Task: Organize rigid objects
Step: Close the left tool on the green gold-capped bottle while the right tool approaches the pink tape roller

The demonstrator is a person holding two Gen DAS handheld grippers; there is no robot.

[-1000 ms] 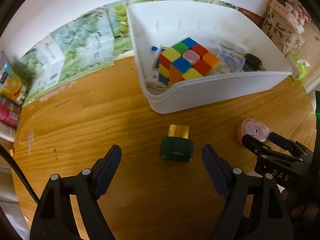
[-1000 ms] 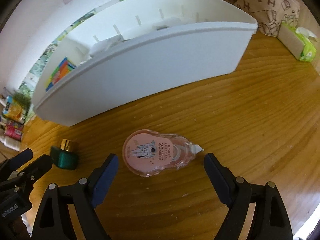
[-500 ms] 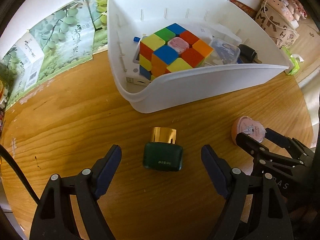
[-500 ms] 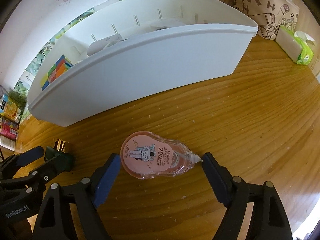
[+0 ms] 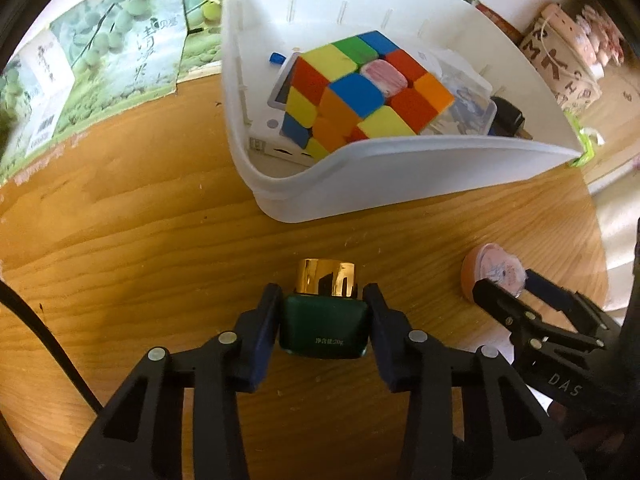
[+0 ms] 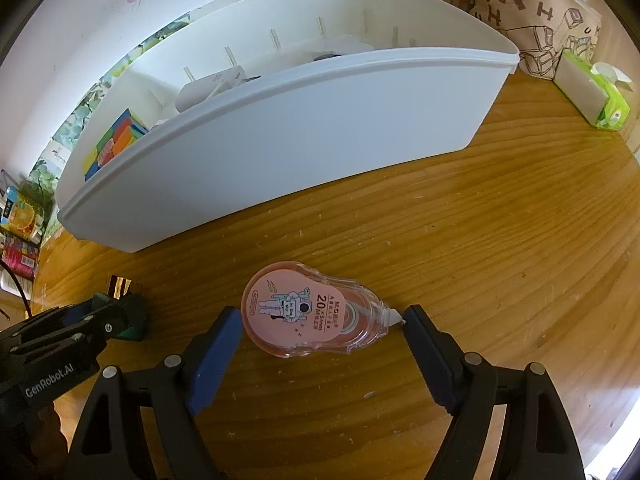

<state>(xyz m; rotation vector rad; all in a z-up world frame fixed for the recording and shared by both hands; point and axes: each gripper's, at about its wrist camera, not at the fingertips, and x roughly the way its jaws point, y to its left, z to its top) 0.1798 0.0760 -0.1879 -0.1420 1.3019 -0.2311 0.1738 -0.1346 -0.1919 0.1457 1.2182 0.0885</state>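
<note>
Since a second ago, the left gripper has come down around the green bottle and clamped on it: both blue pads now press the bottle's dark green sides, where before they stood wide apart with the bottle lying farther off. It lies low in the middle of the left wrist view on the wooden table, its gold cap pointing up the frame toward the white bin.

At the top of that frame the bin holds a colourful puzzle cube, with a clear plastic case and a dark object to its right.

In the right wrist view, the right gripper stands spread around the pink correction tape, which lies flat in the lower middle of the frame. Its left pad sits just short of the rounded end, while the right pad is at the white tip; whether that pad touches I cannot tell. Nothing is gripped there. A green tissue pack sits at the upper right, beside a printed bag.
</note>
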